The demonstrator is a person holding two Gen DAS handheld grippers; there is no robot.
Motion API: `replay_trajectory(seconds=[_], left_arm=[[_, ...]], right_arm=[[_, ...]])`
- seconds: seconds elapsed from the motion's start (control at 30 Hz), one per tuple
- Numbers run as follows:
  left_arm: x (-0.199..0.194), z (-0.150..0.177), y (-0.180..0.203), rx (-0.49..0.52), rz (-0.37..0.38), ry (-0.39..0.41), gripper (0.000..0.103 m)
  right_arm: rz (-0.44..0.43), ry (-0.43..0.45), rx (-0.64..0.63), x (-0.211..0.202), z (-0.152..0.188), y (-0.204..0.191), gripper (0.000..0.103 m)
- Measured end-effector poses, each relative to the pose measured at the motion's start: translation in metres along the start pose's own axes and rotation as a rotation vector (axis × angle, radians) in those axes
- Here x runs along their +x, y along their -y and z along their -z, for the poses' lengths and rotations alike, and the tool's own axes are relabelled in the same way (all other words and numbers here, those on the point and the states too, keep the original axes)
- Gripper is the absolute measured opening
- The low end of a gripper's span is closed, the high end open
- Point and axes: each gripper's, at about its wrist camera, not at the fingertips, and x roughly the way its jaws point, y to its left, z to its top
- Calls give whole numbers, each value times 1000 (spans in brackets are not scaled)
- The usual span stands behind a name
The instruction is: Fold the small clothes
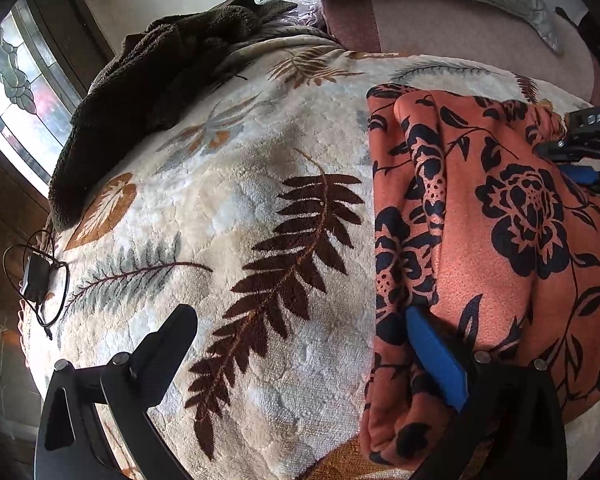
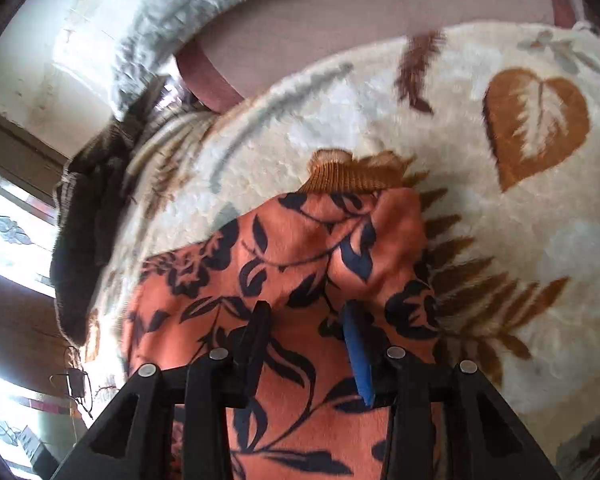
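Left wrist view, nearest: left hand-held gripper (image 1: 300,356), jaws spread wide; blue-padded finger (image 1: 436,360) rests on the garment's left edge, the other finger stands apart over the blanket; nothing pinched.
Garment (image 1: 500,220): orange knit with dark floral print, lying on the right part of the blanket, a lengthwise fold ridge near its left side.
Blanket (image 1: 240,200): cream plush with leaf pattern, covering the bed.
Throw (image 1: 140,92): dark brown, bunched at the far left corner.
Charger (image 1: 36,276): small black unit with looped cord at the blanket's left edge.
Right hand-held gripper (image 1: 580,152): enters at the right rim, at the garment's far side.

Right wrist view, nearest: right hand-held gripper (image 2: 308,320), jaws partly open, set down on the garment (image 2: 300,240); cloth humps between the fingers, but whether the pads press it I cannot tell.
Cuff (image 2: 352,176): mustard ribbed band at the garment's far end.

Step in hand: probably gathering an edge for a fold.
Next move: likely needs both jaws closed firmly on cloth before lifting it across.
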Motion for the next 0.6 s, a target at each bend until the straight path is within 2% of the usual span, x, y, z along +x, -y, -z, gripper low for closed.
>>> replay_trajectory(seconds=[0.1,0.2,0.3,0.4,0.47,0.57,0.6], left_arm=[[1,-1,-3,-13,17,-7,103],[-8,-2,-5,-21,14,21,103],[-34,0,-16,-72,57,110,103],[-59,7,-18,-97,77,193,103],[-59,13,-5,-51,53,168,103],[-37,23,22,44,1,49,103],[-39,25,23,36,-16,71,103]], right_arm=[[34,31,-25,-5,1,-9,42],[31,75,-92,-33,25,-14,42],[-12,133,-114,-73,64,-5,42],[-56,132,-141,-94,110,6,48],[-22,102,-189,-96,141,8,48],[44,132,-239,-107,171,9,48],[36,122,-219,-111,175,11,48]])
